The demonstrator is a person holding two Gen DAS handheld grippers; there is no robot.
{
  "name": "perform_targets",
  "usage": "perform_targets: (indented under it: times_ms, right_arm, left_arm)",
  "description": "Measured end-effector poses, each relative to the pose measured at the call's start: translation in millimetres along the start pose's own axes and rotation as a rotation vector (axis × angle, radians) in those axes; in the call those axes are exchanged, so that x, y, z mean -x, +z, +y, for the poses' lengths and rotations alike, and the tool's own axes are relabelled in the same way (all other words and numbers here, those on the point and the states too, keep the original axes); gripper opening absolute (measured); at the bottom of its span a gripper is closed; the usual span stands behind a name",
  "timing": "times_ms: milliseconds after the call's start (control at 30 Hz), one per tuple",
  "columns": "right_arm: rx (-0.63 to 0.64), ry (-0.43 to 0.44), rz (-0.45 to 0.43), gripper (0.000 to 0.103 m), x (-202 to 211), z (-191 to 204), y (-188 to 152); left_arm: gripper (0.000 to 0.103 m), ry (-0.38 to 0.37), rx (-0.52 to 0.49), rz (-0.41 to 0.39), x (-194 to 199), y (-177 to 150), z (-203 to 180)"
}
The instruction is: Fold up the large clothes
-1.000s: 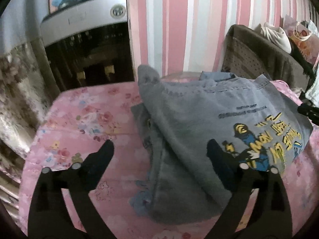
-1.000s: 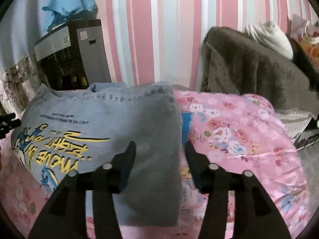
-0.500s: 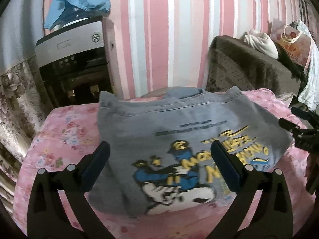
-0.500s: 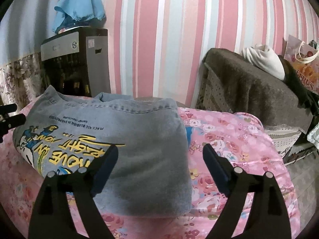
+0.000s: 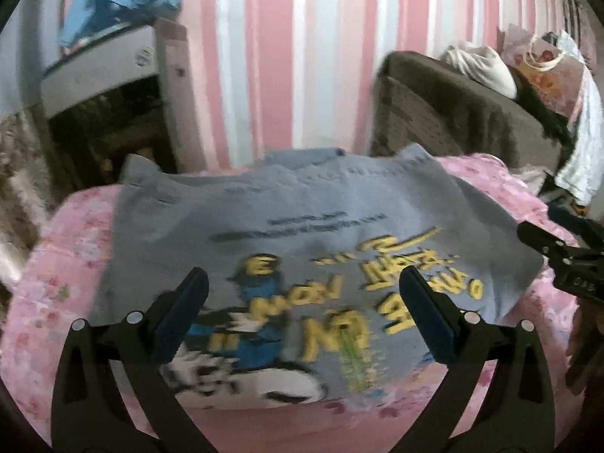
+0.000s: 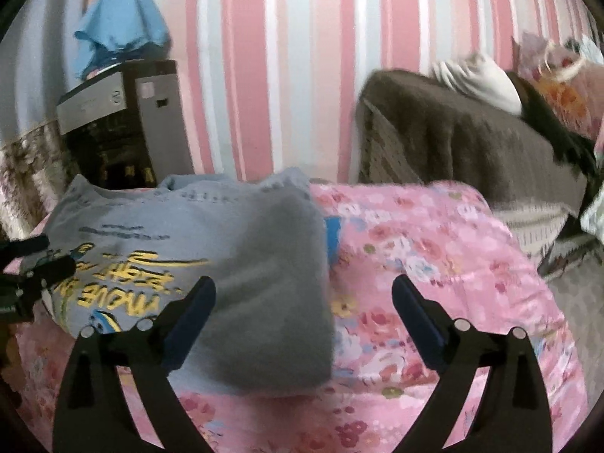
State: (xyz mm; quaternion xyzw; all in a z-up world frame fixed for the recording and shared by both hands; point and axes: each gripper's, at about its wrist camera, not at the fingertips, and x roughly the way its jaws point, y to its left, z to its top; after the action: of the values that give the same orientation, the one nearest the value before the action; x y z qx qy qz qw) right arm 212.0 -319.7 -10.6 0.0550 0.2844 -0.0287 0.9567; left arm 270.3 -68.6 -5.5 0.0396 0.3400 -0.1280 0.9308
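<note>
**Desk:** What am I looking at?

**Operator:** I am hovering both tools over a folded grey sweatshirt [image 5: 294,234] that is lying on the pink floral bedspread [image 6: 434,264], print side up, with the yellow lettering [image 5: 381,294] reading upside down from the left wrist. The left gripper [image 5: 302,317] is standing with its jaws wide apart over the cartoon print, pinching nothing. The right gripper [image 6: 304,317] is standing just as wide; its jaws have just been opening, and nothing is clamped between them, though the right folded edge of the sweatshirt is lying below the gap

**Desk:** How is it going to handle?

**Operator:** I am judging it soft, thick and fairly heavy for cloth: it is sagging at the folded right side and is likely to slump if lifted by one point. I am thinking of pinching the near corners, one per tool, through all the layers, since the fleece looks grippy rather than slick

**Desk:** Any bins or baskets in play?

**Operator:** None that I can see taking part. Far left, a dark cabinet [image 6: 124,128] is carrying a blue cloth [image 6: 120,34] on top; far right, a brown sofa [image 6: 464,143] is holding a white bundle [image 6: 479,79] and what looks like a printed bag, contents hidden
</note>
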Motion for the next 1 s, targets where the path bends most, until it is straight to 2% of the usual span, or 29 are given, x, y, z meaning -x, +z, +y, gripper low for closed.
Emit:
perform_targets:
  times_ms: [67,100,133,200,233,300,367,433,533,633,700,933,1000]
  right_arm:
    - [-0.049,0.011,0.021,0.095,-4,-9,-4]
    - [-0.067,0.019,0.025,0.095,-6,-12,-5]
    - [-0.087,0.026,0.031,0.095,-8,-15,-6]
    - [-0.119,0.036,0.045,0.095,-10,-20,-9]
    - [-0.130,0.043,0.050,0.095,-11,-21,-10]
    - [-0.148,0.057,0.066,0.095,-13,-21,-13]
    - [-0.160,0.068,0.093,0.095,-17,-19,-19]
    - [-0.162,0.073,0.123,0.095,-21,-17,-24]
    - [-0.202,0.078,0.156,0.095,-26,-17,-31]
    - [-0.289,0.169,0.191,0.092,-29,-19,-38]
    - [-0.295,0.221,0.214,0.069,-34,-13,-40]
    - [-0.277,0.208,0.207,0.065,-51,1,-29]
    - [-0.276,0.219,0.211,0.058,-57,5,-26]
  left_arm:
    - [0.091,-0.040,0.008,0.031,-10,1,-7]
    - [0.074,-0.054,0.009,0.040,-14,2,-9]
    - [0.052,-0.079,0.008,0.062,-21,3,-11]
    - [0.029,-0.086,0.027,0.104,-36,3,-12]
    - [0.021,-0.081,0.038,0.104,-41,1,-12]
    - [0.014,-0.062,0.017,0.081,-47,-1,-16]
    - [0.012,-0.044,0.002,0.092,-55,-5,-19]
    - [0.012,-0.053,0.017,0.117,-63,-9,-16]
    - [0.012,-0.069,0.018,0.110,-62,-11,-14]
    - [0.012,-0.072,0.016,0.104,-61,-13,-12]
    - [0.012,-0.068,0.012,0.103,-61,-13,-14]
    - [0.012,-0.062,0.007,0.099,-61,-14,-14]
    - [0.012,-0.064,0.011,0.099,-61,-14,-14]
